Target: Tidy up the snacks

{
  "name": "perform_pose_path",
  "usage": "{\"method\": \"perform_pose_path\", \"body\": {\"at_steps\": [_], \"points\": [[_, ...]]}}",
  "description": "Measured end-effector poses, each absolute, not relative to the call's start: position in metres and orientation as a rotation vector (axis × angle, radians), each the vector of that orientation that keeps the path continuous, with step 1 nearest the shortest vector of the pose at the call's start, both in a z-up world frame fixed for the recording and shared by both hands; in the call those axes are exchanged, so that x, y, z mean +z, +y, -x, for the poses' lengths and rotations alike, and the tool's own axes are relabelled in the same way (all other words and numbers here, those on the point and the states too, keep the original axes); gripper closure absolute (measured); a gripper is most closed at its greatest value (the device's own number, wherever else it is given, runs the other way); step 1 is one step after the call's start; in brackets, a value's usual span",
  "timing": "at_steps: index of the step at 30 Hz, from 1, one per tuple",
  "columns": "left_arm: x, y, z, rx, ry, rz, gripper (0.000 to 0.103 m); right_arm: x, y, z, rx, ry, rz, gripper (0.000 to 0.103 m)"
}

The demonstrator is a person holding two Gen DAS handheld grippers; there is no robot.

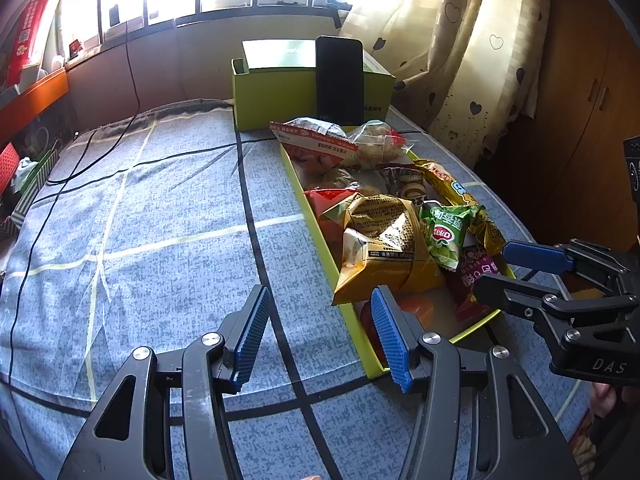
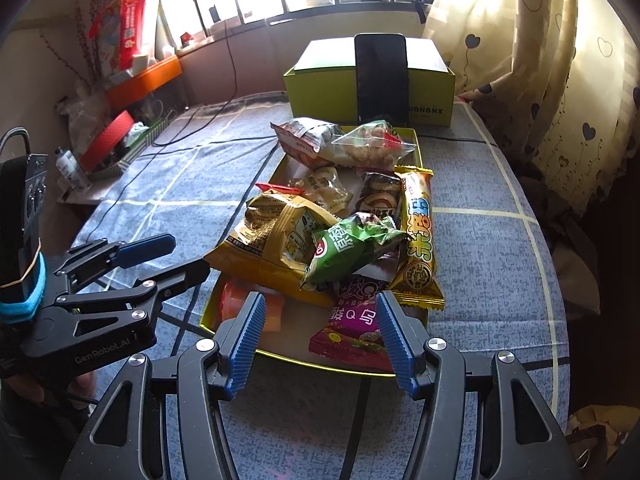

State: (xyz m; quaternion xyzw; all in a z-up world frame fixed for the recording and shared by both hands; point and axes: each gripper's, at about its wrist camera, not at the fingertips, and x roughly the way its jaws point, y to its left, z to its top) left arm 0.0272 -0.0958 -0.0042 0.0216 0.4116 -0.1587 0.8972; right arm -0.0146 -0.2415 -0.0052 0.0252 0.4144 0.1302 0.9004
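Observation:
A shallow yellow-green tray (image 1: 320, 240) (image 2: 280, 354) lies on the blue checked cloth, heaped with snacks. Among them are a crumpled yellow bag (image 1: 384, 244) (image 2: 272, 236), a green packet (image 1: 448, 236) (image 2: 344, 252), a long gold bar (image 2: 418, 236), a magenta packet (image 2: 352, 320), an orange piece (image 2: 248, 304), a white-red bag (image 1: 316, 140) and a clear bag (image 2: 372, 144). My left gripper (image 1: 320, 336) (image 2: 180, 258) hovers open over the cloth at the tray's left near corner. My right gripper (image 2: 320, 340) (image 1: 508, 270) stands open above the tray's near end, holding nothing.
A green box (image 1: 276, 92) (image 2: 320, 92) stands behind the tray with a black phone (image 1: 339, 80) (image 2: 382, 76) leaning on it. A black cable (image 1: 80, 160) runs over the cloth at left. Cluttered shelves (image 2: 132, 76) are at left, a curtain (image 2: 560, 80) at right.

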Motion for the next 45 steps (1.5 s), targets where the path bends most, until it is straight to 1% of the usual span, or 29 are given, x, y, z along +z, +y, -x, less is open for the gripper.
{"method": "perform_pose_path", "body": {"at_steps": [45], "points": [[-0.004, -0.095, -0.025, -0.322, 0.841, -0.036, 0.049, -0.005, -0.253, 0.014, 0.231, 0.862, -0.068, 0.046]]}}
